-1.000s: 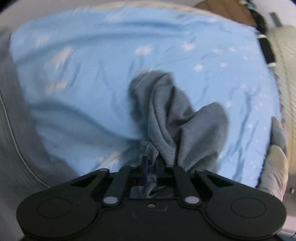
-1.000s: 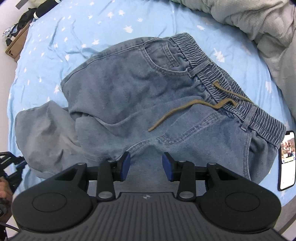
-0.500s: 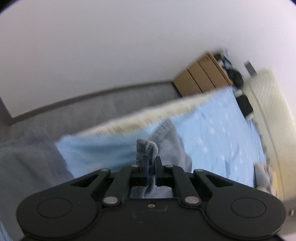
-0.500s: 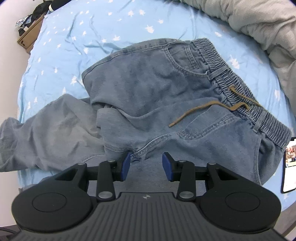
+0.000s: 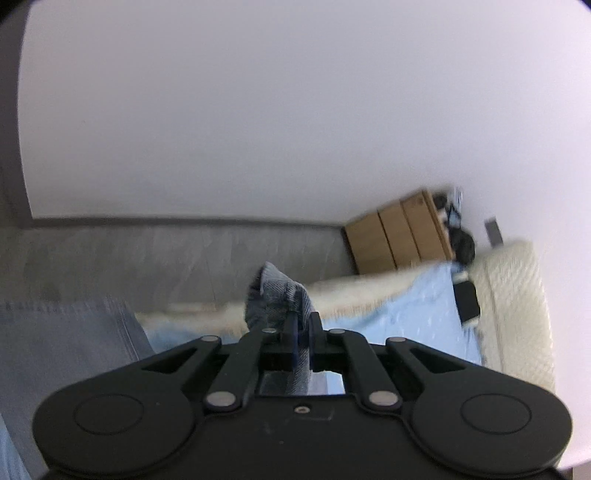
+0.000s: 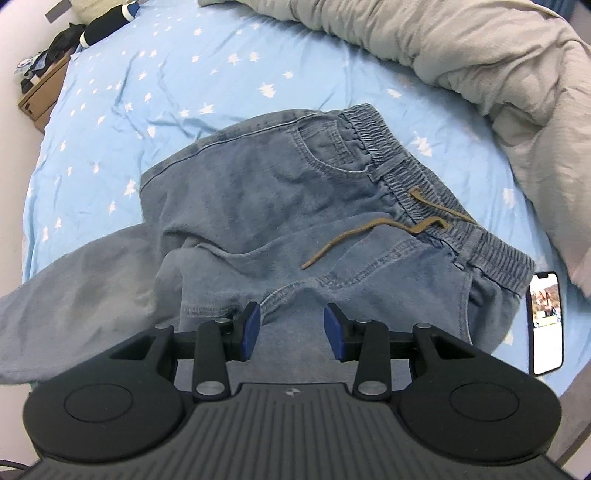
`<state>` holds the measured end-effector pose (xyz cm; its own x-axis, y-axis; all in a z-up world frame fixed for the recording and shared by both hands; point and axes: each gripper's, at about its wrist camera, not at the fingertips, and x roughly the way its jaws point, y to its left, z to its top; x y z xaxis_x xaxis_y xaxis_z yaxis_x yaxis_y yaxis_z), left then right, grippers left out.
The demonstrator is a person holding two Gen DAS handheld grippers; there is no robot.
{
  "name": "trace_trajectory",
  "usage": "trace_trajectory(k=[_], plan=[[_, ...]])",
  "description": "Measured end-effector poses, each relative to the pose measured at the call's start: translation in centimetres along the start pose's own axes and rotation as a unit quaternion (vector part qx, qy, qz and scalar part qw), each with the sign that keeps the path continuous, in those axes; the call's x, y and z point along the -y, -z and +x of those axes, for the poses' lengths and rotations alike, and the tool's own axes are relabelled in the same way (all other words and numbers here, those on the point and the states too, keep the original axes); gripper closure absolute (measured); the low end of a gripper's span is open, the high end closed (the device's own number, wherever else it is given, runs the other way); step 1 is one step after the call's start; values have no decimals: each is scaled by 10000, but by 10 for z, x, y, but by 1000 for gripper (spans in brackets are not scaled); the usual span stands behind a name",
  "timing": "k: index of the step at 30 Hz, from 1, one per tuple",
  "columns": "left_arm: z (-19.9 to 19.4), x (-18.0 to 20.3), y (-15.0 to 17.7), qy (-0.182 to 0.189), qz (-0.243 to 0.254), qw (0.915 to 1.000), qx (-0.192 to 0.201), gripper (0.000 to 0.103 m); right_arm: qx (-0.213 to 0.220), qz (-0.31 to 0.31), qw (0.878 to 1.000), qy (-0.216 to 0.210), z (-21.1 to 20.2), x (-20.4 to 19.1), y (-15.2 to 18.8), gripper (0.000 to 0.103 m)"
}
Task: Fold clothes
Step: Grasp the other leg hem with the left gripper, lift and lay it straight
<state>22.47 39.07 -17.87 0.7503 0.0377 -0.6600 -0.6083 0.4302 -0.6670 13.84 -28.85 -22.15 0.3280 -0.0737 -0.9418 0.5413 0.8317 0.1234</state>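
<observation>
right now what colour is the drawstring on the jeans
Tan brown drawstring, against the faded blue denim jeans; it shows best in the right wrist view.

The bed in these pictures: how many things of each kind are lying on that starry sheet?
Jeans: 1
Grey duvet: 1
Phone: 1
Dark bundle with a white band, near the sheet's far corner: 1
Total: 4

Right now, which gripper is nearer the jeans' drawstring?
Right. The right gripper hangs open above the crotch of the jeans, with the drawstring just ahead of it. The left gripper is shut on a denim leg end out by the bed's edge.
</observation>
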Motion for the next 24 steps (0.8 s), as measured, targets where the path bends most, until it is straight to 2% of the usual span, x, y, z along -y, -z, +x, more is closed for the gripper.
trace_trajectory(k=[3,5,8,14,15,17,18,20,22,24], plan=[[6,-20,-24,-205,-119,9996,145,99,1,-5,10000,73,-3,1,7,63],[22,-35,-33,-403,16,9992,2,99,30,-2,9999,115,-8,3,12,63],[48,-51,-32,-666,402,9966,-257,99,58,-32,9998,200,-14,8,20,63],[66,-69,-12,-1098,476,9900,-749,94,171,256,9992,265,-32,28,43,62],[67,-71,-9,-1174,477,9883,-847,92,175,339,9989,288,-34,33,48,62],[65,-74,-4,-1234,484,9860,-1012,79,174,515,9980,328,-37,42,60,62],[63,-76,-2,-1210,480,9853,-1104,67,179,601,9975,327,-38,47,64,62],[59,-73,4,-1212,655,9823,-1271,65,181,764,9965,301,-39,58,74,62],[51,-65,12,-1245,957,9774,-1417,56,177,904,9955,228,-38,68,81,62],[39,-61,22,-1234,1124,9749,-1471,52,171,989,9948,159,-35,76,85,62]])
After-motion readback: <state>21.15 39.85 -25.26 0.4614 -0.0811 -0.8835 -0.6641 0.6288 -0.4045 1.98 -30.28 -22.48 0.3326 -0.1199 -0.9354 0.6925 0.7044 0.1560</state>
